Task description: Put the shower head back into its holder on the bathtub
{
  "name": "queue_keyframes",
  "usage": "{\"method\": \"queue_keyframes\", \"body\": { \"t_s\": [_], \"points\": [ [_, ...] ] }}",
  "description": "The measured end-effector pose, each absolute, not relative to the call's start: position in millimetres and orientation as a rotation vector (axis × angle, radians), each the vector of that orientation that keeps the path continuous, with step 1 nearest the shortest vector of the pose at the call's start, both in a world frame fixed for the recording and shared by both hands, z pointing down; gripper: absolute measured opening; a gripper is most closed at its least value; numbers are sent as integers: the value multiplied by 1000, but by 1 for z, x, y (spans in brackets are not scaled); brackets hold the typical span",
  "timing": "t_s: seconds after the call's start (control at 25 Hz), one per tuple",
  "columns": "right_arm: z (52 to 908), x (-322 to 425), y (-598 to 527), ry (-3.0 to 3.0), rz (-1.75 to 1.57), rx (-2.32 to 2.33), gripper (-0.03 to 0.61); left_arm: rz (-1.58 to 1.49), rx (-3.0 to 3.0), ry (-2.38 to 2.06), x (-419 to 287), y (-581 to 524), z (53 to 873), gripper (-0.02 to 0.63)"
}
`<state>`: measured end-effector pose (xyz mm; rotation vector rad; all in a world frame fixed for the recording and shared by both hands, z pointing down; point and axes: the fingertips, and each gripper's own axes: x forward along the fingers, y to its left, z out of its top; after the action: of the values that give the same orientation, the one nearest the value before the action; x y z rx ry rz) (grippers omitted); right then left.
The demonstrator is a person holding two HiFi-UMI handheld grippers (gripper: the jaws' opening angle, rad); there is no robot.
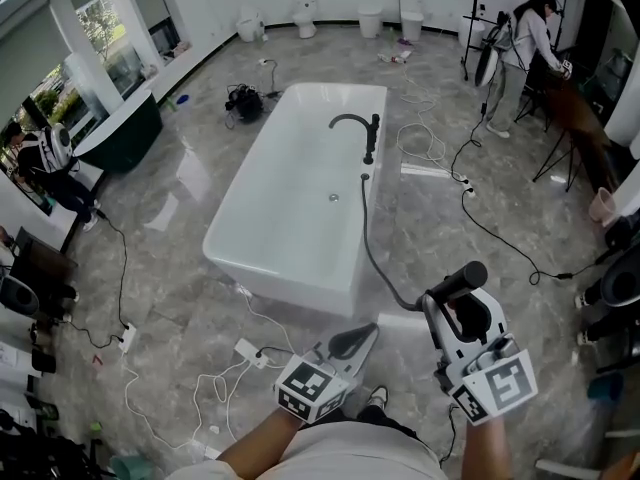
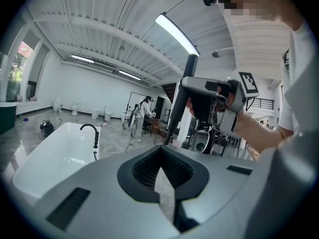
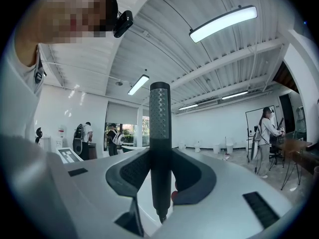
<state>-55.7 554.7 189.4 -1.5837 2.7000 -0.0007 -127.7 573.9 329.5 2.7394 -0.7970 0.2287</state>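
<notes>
Your right gripper point(image 1: 452, 303) is squeezed tight on the shower head point(image 1: 462, 278). The thin black stick stands straight up between the jaws, and its top pokes out above them. Your left gripper point(image 1: 365, 330) is closed all the way and holds nothing.

The bathtub point(image 1: 300, 268) is in front of you at 12 o'clock. The black tap point(image 1: 355, 121) is on its far right edge, at about 1 o'clock. The holder looks to be on the post there, but it is too small to be sure. The shower head is well apart from it, down at about 4 o'clock in the head view.

Here is what could go wrong:

- The hose point(image 1: 375, 258) runs from the tap side down to your right gripper. If you swing wide, it may pull tight and twist the stick in the jaws.
- The stick is thin and smooth. If it bumps the tub edge or the tap, it might slip or tip, and then it will not line up with the holder.
- White cables point(image 1: 230, 368) lie on the floor at about 7 o'clock, near your feet. You could trip on them as you step up.
- The holder is small. If you come in fast, you may miss it and knock the post.
</notes>
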Motion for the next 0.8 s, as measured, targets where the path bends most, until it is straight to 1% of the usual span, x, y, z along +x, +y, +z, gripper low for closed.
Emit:
{"method": "queue_keyframes", "body": {
  "t_s": [0.24,0.4,0.8],
  "points": [
    [189,-44,546,2673,-23,-1557,140,200,2763,-782,-114,572,335,5],
    [194,-15,528,2648,-62,-1545,140,181,2778,-822,-86,554,329,5],
    [184,20,507,2562,-50,-1534,140,258,2800,-873,-58,540,359,5]
  ]
}}
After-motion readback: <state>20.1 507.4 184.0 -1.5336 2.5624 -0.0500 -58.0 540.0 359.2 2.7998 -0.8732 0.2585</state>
